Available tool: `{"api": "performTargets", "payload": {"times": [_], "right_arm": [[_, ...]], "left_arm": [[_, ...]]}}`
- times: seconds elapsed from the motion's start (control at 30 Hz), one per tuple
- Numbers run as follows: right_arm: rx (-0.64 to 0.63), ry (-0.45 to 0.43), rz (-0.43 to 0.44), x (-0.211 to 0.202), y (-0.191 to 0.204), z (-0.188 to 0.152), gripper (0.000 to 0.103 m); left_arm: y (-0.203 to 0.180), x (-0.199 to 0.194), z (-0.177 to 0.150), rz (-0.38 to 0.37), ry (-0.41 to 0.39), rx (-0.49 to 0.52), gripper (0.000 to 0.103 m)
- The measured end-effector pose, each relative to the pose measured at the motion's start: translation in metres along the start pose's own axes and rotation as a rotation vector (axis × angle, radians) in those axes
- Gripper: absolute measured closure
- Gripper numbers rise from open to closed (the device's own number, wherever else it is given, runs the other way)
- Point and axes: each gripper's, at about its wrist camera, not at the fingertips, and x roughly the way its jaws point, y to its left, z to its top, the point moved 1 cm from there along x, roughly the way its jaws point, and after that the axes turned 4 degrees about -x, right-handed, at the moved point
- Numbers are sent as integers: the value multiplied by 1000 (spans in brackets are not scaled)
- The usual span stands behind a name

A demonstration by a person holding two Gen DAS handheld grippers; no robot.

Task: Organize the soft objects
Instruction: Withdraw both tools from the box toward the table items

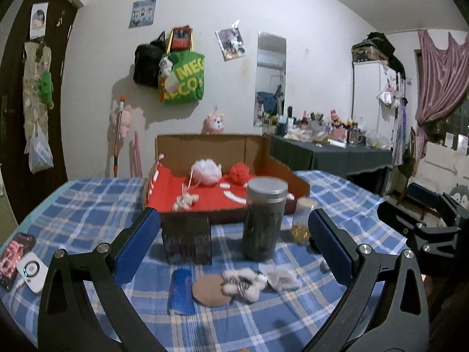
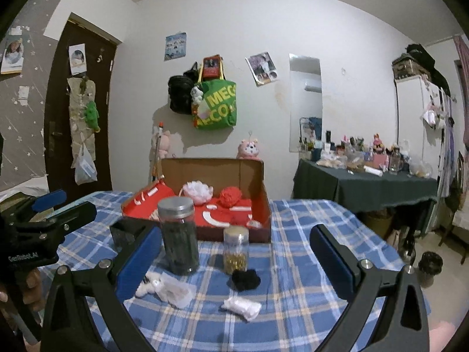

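1. Two hand-held grippers hover wide open and hold nothing: the left hand-held gripper [image 1: 231,246] faces the fluffy white bow [image 1: 244,283], and the right hand-held gripper [image 2: 234,259] faces the black scrunchie [image 2: 245,279].
2. Some soft things already lie in the cardboard box [image 1: 285,173], for example the white pouf [image 1: 206,171] and the red pompom [image 1: 239,172], so I think the box is the collecting place.
3. Between the loose things and the box stand the tall dark jar [image 1: 263,218] and the small jar [image 2: 236,249]; a carried piece needs to pass beside or above them.
4. The near part of the counter [image 2: 307,234] is quite free.
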Motion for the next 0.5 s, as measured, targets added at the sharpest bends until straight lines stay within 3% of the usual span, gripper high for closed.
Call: {"api": "performTargets", "payload": {"times": [0.5], "right_arm": [[48, 164, -4, 35, 0, -56, 0]], "left_arm": [[11, 39, -46, 9, 177, -39, 0]]}}
